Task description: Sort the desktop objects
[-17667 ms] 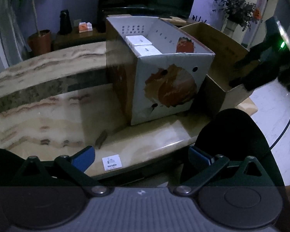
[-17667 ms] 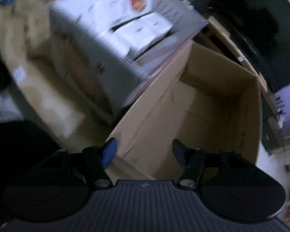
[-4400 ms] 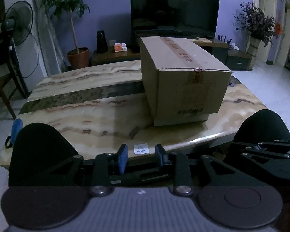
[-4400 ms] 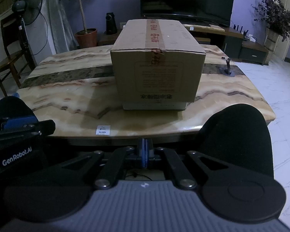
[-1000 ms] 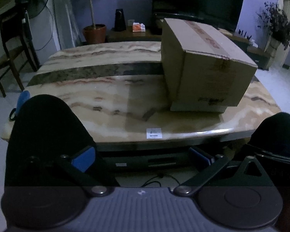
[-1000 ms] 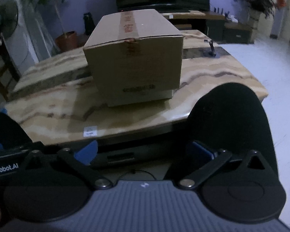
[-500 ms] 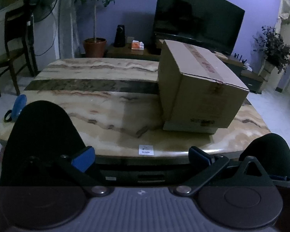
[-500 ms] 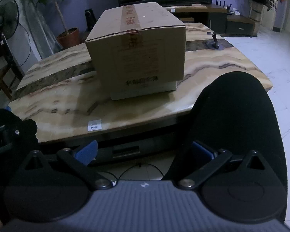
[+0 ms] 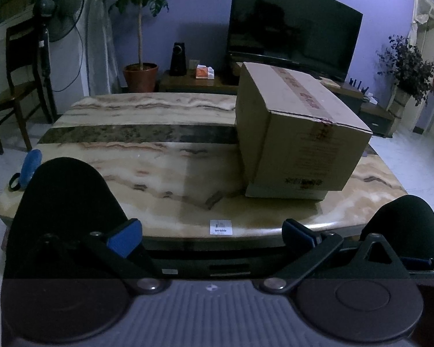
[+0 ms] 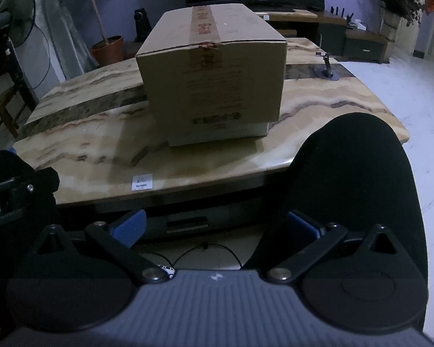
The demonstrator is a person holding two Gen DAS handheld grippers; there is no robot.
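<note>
A closed brown cardboard box (image 9: 301,133) (image 10: 214,66) with a taped top seam stands on the marble table (image 9: 147,156) (image 10: 81,133), right of its middle. My left gripper (image 9: 211,235) is held open below the table's near edge, empty, well short of the box. My right gripper (image 10: 215,228) is also open and empty, low in front of the table edge, facing the box's front. The box's contents are hidden.
A small white label (image 9: 221,227) (image 10: 142,182) sticks at the table's near edge. A blue-handled item (image 9: 27,166) lies at the table's left end, a small stand (image 10: 327,70) at the far right. The person's dark-clad knees (image 9: 63,202) (image 10: 353,179) flank the grippers. A TV (image 9: 292,26), plant and fan stand behind.
Both views have lifted and steadied slightly over the last second. Both grippers stay open, as they were a second ago; 4.4 s ago they were shut. The box has not moved.
</note>
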